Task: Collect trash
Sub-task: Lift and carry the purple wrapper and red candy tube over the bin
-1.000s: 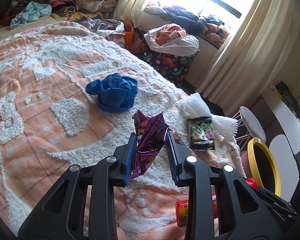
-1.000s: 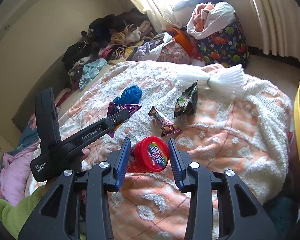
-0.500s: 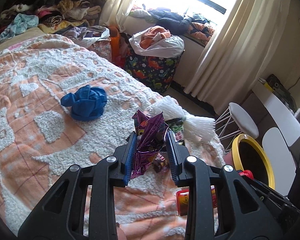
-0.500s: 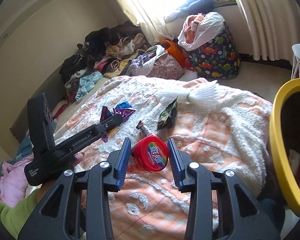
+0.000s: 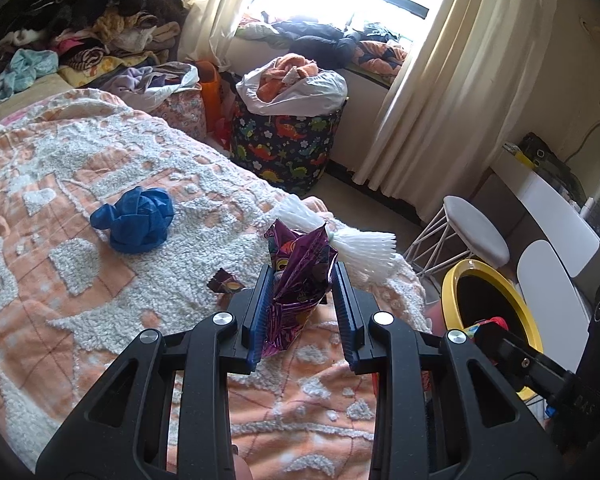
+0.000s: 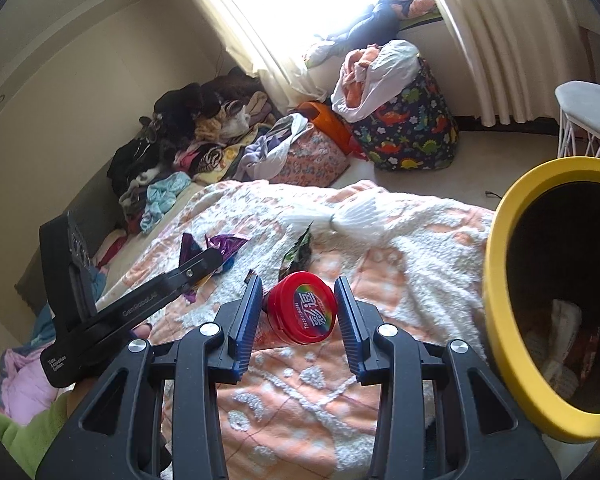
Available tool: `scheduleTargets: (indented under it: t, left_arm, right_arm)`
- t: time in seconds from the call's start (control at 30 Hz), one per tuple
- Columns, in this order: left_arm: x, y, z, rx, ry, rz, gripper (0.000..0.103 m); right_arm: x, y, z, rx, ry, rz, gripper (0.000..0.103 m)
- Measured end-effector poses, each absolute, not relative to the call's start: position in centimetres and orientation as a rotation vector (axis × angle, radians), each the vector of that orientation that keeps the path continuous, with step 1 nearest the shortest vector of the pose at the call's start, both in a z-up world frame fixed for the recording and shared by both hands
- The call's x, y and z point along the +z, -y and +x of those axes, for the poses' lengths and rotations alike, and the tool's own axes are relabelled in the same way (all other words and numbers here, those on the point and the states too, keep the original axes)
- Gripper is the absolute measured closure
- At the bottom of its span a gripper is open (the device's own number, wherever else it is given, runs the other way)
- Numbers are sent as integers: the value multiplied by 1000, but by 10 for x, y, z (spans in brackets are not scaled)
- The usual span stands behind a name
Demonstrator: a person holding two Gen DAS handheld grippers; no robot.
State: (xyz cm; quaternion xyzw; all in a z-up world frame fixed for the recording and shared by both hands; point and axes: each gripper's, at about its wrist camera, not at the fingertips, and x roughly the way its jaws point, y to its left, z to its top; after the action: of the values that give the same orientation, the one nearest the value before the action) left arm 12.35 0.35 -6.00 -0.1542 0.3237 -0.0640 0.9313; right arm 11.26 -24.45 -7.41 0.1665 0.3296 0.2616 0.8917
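Over the orange-and-white tufted bedspread (image 5: 80,280) | left gripper (image 5: 302,312) pinches crinkly purple foil wrapper (image 5: 296,280), light, slippery | right gripper (image 6: 298,314) clamps rigid red-lidded tub (image 6: 304,314) | yellow-rimmed bin (image 6: 496,280) at three o'clock.

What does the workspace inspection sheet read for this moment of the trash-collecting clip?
Surface: bed under an orange and white blanket.
Job's things: purple foil wrapper; red-lidded tub; blue crumpled glove, green packet and small brown wrapper on the blanket; yellow-rimmed bin beside the bed.
Clutter: clothes pile, dinosaur-print hamper.
Grippers: left gripper shut on the wrapper; right gripper shut on the tub.
Cables: one on the right wall.
Surroundings: curtains, white stool.
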Motion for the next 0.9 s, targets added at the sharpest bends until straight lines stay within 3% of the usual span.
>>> scheduleTargets:
  t: [0.9]
  left_arm:
    - [-47, 63, 120, -225, -667, -230, 80]
  right_arm:
    - [-65, 329, 105, 407, -594, 474, 68]
